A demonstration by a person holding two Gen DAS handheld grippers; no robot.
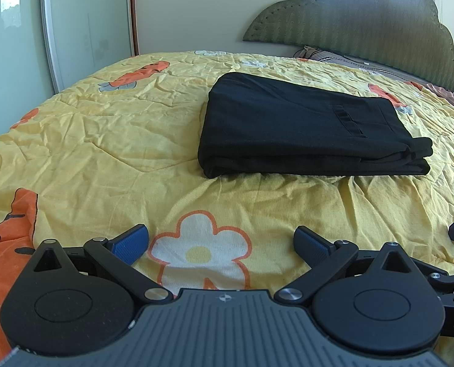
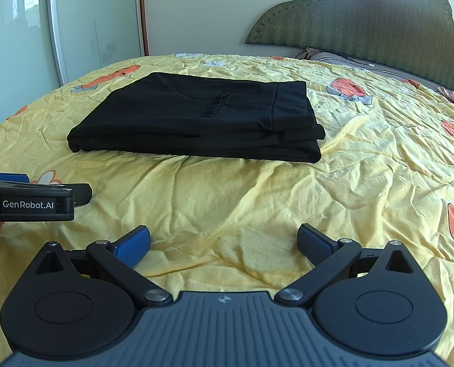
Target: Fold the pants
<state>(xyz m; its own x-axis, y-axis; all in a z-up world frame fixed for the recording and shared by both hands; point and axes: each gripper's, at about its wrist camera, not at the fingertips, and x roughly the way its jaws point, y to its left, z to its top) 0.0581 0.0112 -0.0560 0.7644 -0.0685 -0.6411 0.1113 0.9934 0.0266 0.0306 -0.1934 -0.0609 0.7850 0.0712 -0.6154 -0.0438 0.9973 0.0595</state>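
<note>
Hand-held gripper [image 2: 224,243] wide apart, empty

You had one pair of black pants [image 1: 303,125] folded into a single stack on the one yellow quilt [image 1: 104,140], nearer its far edge than its near edge. You held two grippers, the left gripper [image 1: 221,243] and the right gripper [image 2: 224,241], each with two blue pads spread wide with nothing between them. One green headboard [image 1: 364,21] stood at the quilt's far right corner, and one pillow [image 2: 343,58] lay against it.
</note>
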